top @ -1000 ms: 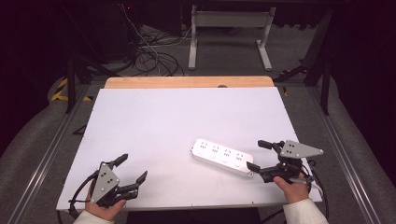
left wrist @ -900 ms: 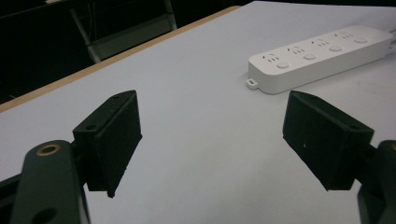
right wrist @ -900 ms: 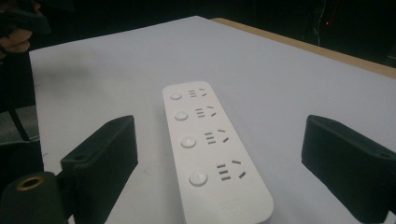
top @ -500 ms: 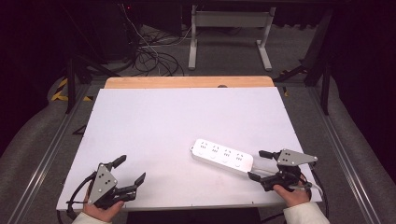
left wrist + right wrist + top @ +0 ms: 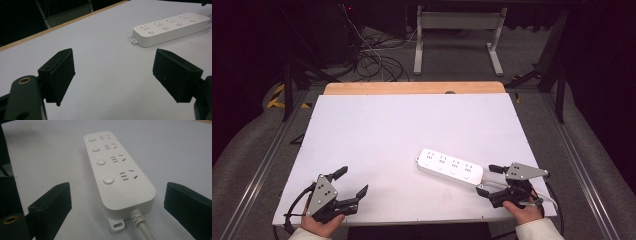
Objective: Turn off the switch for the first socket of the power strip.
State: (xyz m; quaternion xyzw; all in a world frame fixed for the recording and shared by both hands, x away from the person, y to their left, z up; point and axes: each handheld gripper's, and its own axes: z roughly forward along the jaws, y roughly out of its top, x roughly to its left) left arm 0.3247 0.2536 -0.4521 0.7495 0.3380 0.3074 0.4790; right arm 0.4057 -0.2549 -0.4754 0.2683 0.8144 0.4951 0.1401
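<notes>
At the lower left of the high view, the left gripper [image 5: 349, 182] rests on the white surface [image 5: 387, 130], jaws spread wide and empty. At lower right, the right gripper [image 5: 488, 180] has its jaws wide apart, flanking the cord end of one power strip [image 5: 449, 166], not touching. The strip has four sockets and four buttons; its cord [image 5: 143, 228] is cut off at the frame's bottom edge.

Colours noted: white, black, grey, tan.
The power strip [image 5: 449, 167] was plain white on a white desk [image 5: 402, 130] with a tan far edge; gripper jaws were black, top plates grey; sleeves white.
</notes>
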